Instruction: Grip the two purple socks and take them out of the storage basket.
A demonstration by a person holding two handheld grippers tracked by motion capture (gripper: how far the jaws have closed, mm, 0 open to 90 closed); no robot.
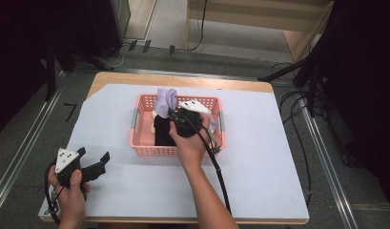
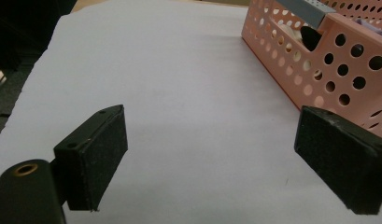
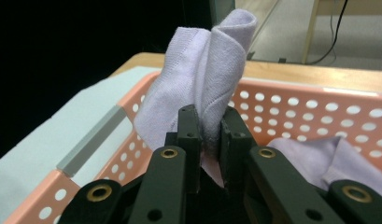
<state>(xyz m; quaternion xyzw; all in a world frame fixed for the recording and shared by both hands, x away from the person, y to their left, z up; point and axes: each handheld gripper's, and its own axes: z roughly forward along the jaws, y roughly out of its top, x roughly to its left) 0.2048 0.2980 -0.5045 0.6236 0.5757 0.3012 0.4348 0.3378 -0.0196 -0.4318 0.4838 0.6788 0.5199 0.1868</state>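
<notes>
Pinching a lilac cloth [image 3: 205, 79], the right gripper [image 3: 208, 140] is nearly closed.

The cloth [image 3: 202, 88] pinched in the black right gripper [image 3: 209, 140] is pale lilac with a stitched hem of the same shade. The basket [image 1: 149, 150] is salmon pink, its walls dotted with rows of round holes, with a grey strip along one handle, and a black garment [image 1: 163, 131] lies in it. It sits on a pale lavender-white sheet [image 1: 259, 157] covering a light wooden table [image 1: 183, 81]; the left gripper [image 2: 216, 154] is black too, under a grey plate with dark dots.
</notes>
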